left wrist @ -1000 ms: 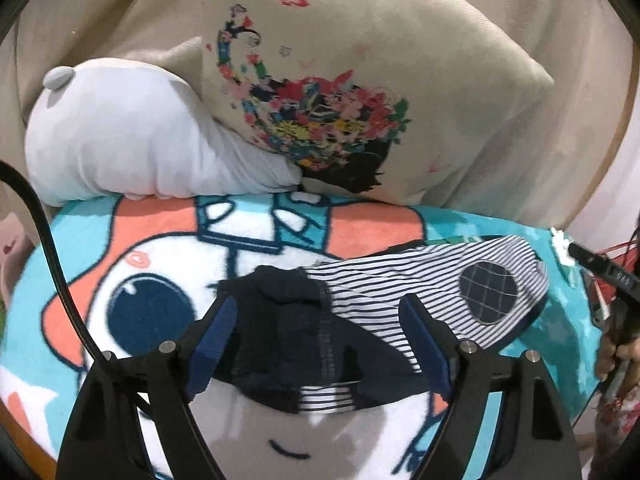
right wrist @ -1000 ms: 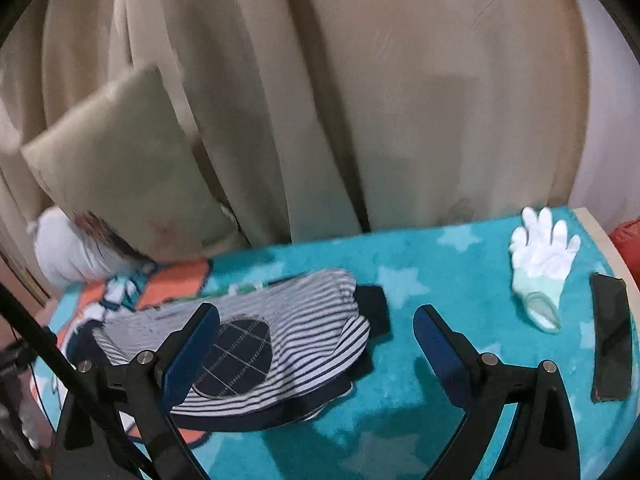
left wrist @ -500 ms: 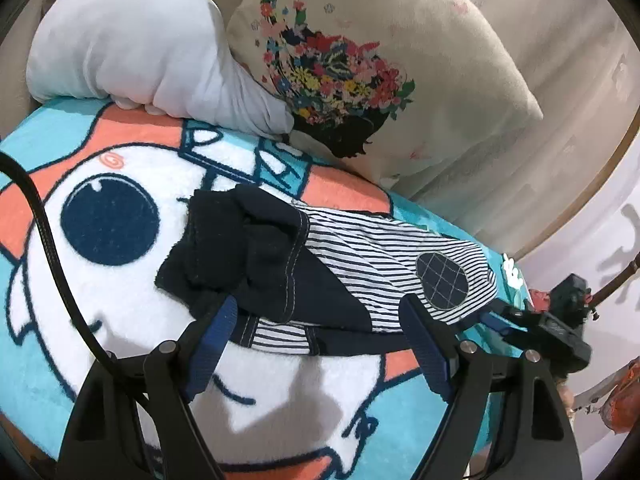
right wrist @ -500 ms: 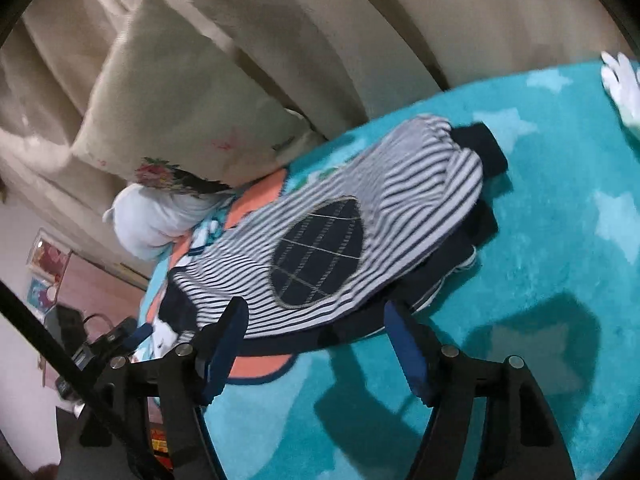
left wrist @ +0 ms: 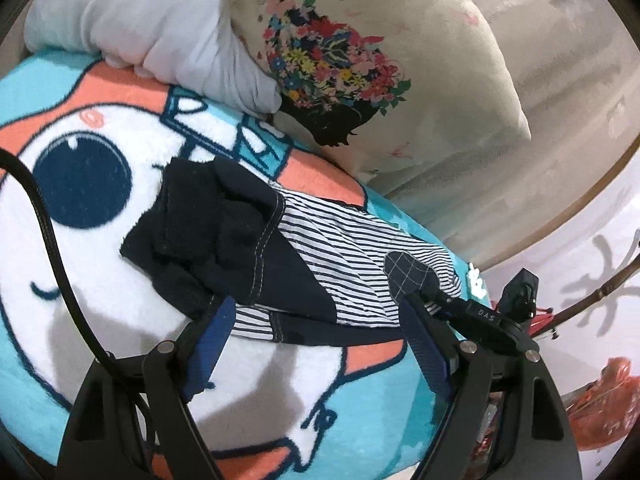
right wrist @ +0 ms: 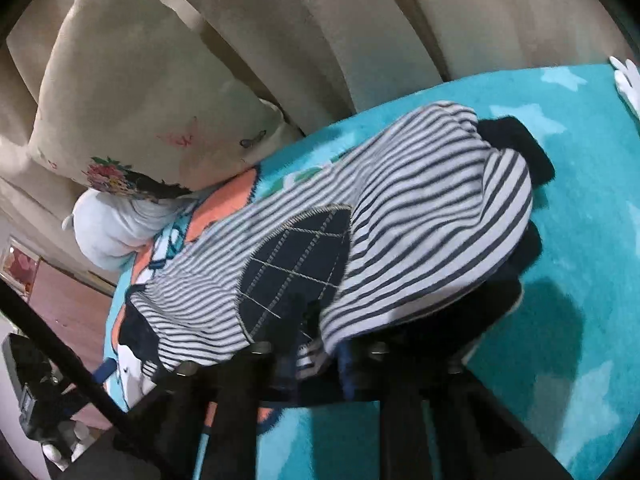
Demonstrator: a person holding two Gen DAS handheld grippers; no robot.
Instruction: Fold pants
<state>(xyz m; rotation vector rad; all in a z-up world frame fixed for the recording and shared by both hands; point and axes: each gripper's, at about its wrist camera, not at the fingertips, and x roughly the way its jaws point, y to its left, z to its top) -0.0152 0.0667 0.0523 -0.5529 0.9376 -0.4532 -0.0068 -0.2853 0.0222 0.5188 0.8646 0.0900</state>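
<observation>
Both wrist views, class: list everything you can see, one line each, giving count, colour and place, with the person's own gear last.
pants: one, navy with white-and-navy stripes and a checked navy patch, bunched on the blanket.
blanket: one, teal with a white, orange and navy cartoon face and pale stars, under the pants.
floral cushion: one, cream with a flower print, at the back of the blanket against the curtain.
plush pillow: one, white, beside the floral cushion.
curtain: beige, behind the bed.
glove: one, white, far edge of the blanket.
left gripper: one, black with blue fingers, open, near the pants' edge.
right gripper: one, black, closed on the pants' near edge.
</observation>
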